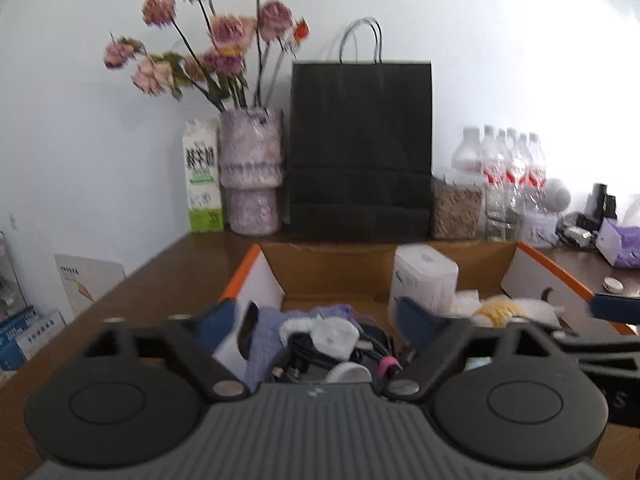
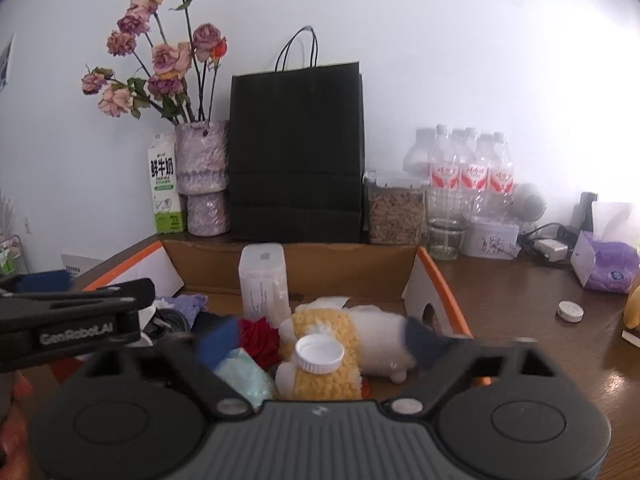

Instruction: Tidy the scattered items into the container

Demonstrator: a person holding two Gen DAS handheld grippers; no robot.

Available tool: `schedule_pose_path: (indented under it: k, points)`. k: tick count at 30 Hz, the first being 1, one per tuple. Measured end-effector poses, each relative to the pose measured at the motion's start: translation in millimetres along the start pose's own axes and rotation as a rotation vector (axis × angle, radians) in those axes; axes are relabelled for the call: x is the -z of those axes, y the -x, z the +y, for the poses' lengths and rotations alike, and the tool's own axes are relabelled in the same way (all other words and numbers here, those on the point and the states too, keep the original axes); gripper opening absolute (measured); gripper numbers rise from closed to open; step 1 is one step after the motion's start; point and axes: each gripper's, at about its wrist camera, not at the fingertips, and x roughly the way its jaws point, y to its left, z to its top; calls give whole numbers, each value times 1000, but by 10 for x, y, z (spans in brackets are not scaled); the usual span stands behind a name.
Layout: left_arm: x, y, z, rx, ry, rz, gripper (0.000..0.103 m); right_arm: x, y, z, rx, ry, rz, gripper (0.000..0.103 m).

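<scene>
Your left gripper is showing a dark grey ribbed housing with a small pale logo, two round black discs beside it, and black linkage arms pinned with silver screws. Its fingertips are wearing blue pads. Your right gripper is looking identical: the same ribbed grey body, black discs, silver screws and blue-padded fingertips. Seen side-on, the left gripper's black arm is carrying white "GenRobot.AI" lettering.
</scene>
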Motion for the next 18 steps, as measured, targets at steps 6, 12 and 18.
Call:
schedule_pose_path:
  k: [6, 12, 18]
  points:
    - [-22, 10, 49, -15, 23, -9, 103, -6, 6, -35, 18, -8, 1, 103]
    - [-93, 101, 39, -15, 14, -2, 103, -67, 111, -11, 6, -9, 9, 103]
    - [-113, 436, 102, 1, -13, 10, 103, -120, 455, 44, 3, 2, 14, 103]
